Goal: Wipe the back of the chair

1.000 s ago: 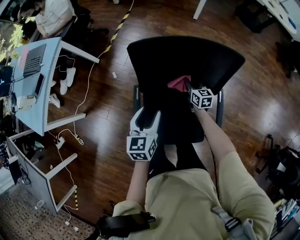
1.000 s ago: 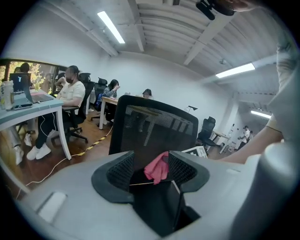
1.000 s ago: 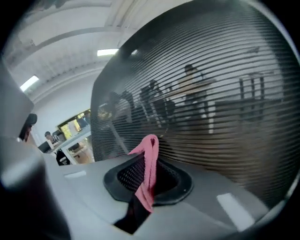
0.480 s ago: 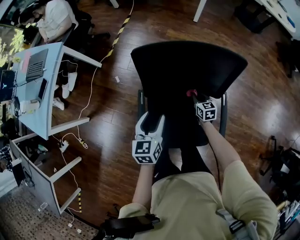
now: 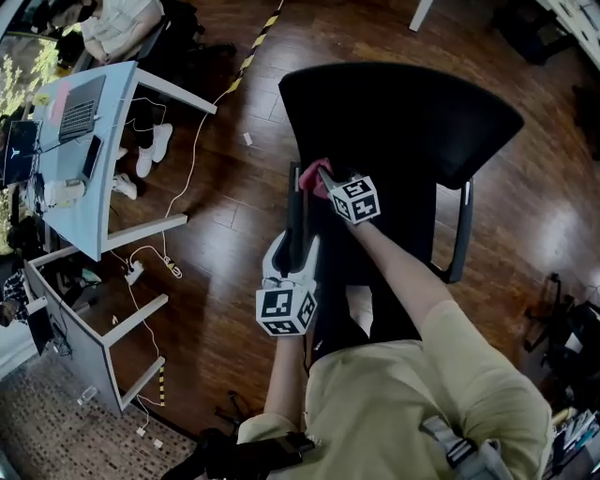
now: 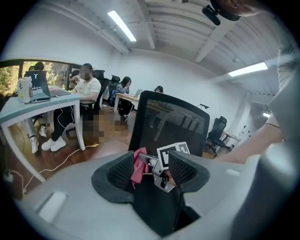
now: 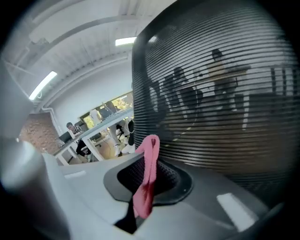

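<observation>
The black mesh chair (image 5: 403,112) stands in front of me, its back (image 7: 220,93) close to the right gripper view. My right gripper (image 5: 322,174) is shut on a pink cloth (image 5: 314,180) and presses it against the back's left edge, just above the left armrest (image 5: 296,211). The same cloth (image 7: 146,180) hangs between the right jaws, and it shows as a pink fold (image 6: 138,165) in the left gripper view. My left gripper (image 5: 292,246) is lower down, its jaws closed around the rear end of that armrest (image 6: 157,206).
A light desk (image 5: 94,178) with a laptop (image 5: 77,117) stands to the left, with cables (image 5: 155,267) on the wooden floor beside it. A seated person (image 5: 117,23) is at the far left corner. The chair's right armrest (image 5: 459,234) runs along my right arm.
My right gripper has carried the pink cloth leftward across the chair back, from the middle to its left edge. The left gripper stays on the armrest. The chair has shifted right in the view.
</observation>
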